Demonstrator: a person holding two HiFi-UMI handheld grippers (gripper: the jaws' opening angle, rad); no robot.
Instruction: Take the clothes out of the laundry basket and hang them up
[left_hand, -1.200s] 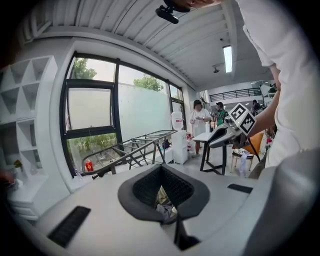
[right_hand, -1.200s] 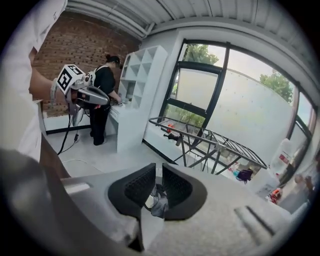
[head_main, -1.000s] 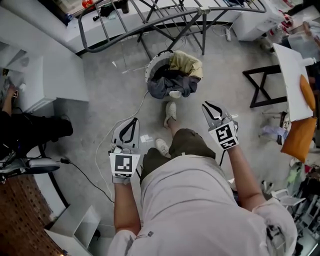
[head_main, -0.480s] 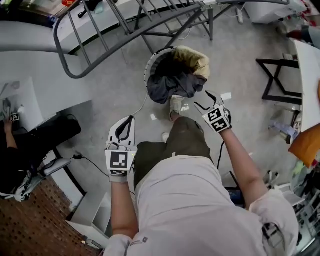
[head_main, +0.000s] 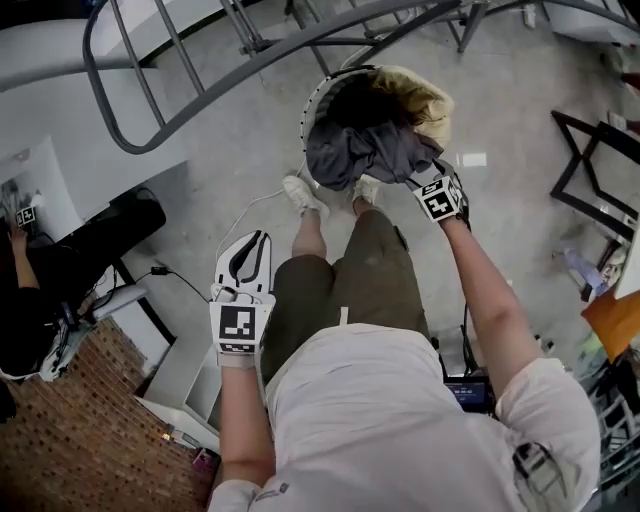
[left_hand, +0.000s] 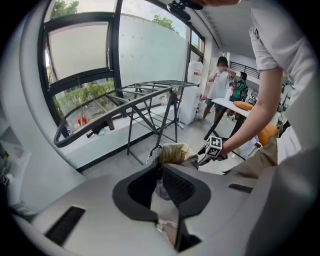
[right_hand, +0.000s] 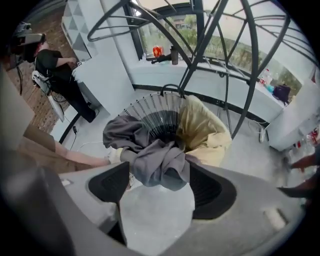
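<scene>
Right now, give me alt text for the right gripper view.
The right gripper has its jaws opening, with a hanging fold of a crumpled grey garment between their tips, not clamped. The garment drapes over the rim of a white wire laundry basket, beside a pale yellow cloth, under a dark metal drying rack.

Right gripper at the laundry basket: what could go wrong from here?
1. Right gripper: jaws are opening, with a bunched fold of the gray garment between their tips, unpressed. Closing may catch several layers, or only a loose edge that slips.
2. The gray garment drapes over the basket rim beside the yellow garment. Lifting could drag that along or tip the basket.
3. A white cable lies by the feet: trip hazard.
</scene>
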